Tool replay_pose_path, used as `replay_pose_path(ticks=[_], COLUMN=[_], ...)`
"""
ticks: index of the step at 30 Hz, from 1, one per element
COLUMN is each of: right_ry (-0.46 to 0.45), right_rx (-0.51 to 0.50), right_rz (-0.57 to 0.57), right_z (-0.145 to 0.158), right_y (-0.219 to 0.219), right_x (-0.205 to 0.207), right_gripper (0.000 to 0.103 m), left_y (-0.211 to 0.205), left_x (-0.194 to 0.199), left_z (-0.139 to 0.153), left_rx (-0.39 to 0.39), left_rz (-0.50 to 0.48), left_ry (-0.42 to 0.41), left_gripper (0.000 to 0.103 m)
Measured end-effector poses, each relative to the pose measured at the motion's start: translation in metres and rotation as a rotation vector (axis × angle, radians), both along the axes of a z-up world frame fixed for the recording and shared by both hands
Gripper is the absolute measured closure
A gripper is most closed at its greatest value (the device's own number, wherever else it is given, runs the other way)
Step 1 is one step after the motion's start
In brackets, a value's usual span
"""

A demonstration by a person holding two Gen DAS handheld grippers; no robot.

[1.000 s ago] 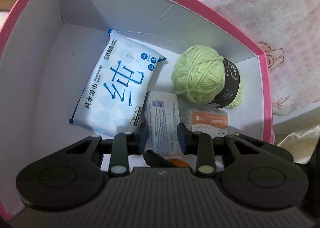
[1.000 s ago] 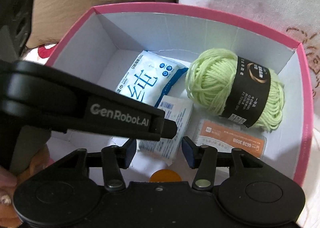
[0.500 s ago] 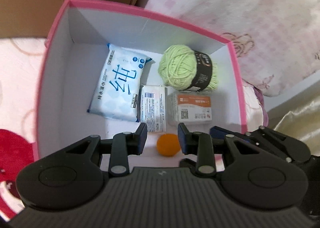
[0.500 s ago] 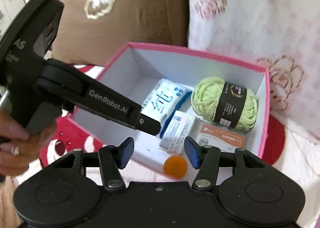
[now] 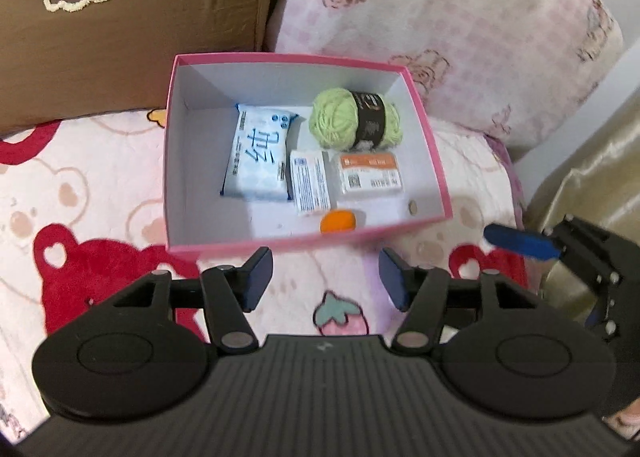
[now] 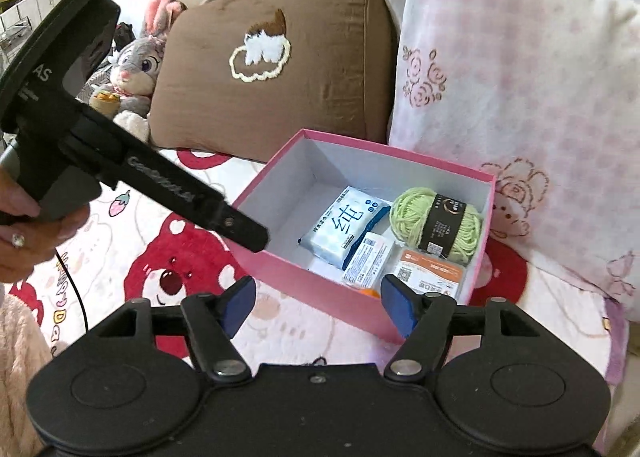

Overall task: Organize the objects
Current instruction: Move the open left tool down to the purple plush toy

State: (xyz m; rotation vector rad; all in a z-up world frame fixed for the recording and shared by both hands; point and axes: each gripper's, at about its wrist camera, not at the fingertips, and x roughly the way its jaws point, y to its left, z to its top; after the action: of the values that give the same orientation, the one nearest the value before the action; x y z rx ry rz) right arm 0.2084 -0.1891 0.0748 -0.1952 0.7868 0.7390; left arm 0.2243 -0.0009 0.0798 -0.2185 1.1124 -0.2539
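Left gripper (image 5: 325,277): jaws apart, empty, near the box's front wall.
Box (image 5: 173,161), pink, on the bed. Contents, left to right:
- wipes pack (image 5: 260,155), centre; soft, probably slippery film; take across its width.
- sachet (image 5: 309,181); flat, light.
- ball (image 5: 338,221), front wall; may roll.
- yarn (image 5: 354,124), back right; squashy, grip at the band.
- card box (image 5: 370,176); stiff.

Right gripper (image 6: 316,301): jaws apart, empty.

The wipes pack (image 5: 260,155) bears a large blue "纯". The left tongs (image 6: 256,233) show "AS"; other print is too small to read.
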Motion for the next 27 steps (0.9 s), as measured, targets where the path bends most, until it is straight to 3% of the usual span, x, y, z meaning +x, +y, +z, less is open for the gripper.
replay_pose_path(ticks=[5,12,15,27], right_ry=[-0.013,-0.025,-0.037,0.016], right_rx=[0.009,-0.019,-0.029,-0.064], right_rz=[-0.005,-0.006,-0.001,0.007], right_z=[0.009,0.016,0.018,-0.002], right_y=[-0.013,-0.025,-0.028,-0.039], right_x=[-0.02,-0.046,-0.056,-0.075], right_gripper=[0.02,0.019,0.018,0.015], left_y=[-0.01,-0.02,-0.022,-0.028], left_x=[-0.031,-0.07,-0.083,-0.092], left_z=[0.011,0.013,0.013,-0.009], left_rx=[0.019,0.002,-0.003,0.003], left_rz=[-0.054,-0.09,-0.107,-0.117], left_ry=[-0.014,-0.001,-0.005,0.027], left_gripper=[0.036,0.034,0.028,0.024])
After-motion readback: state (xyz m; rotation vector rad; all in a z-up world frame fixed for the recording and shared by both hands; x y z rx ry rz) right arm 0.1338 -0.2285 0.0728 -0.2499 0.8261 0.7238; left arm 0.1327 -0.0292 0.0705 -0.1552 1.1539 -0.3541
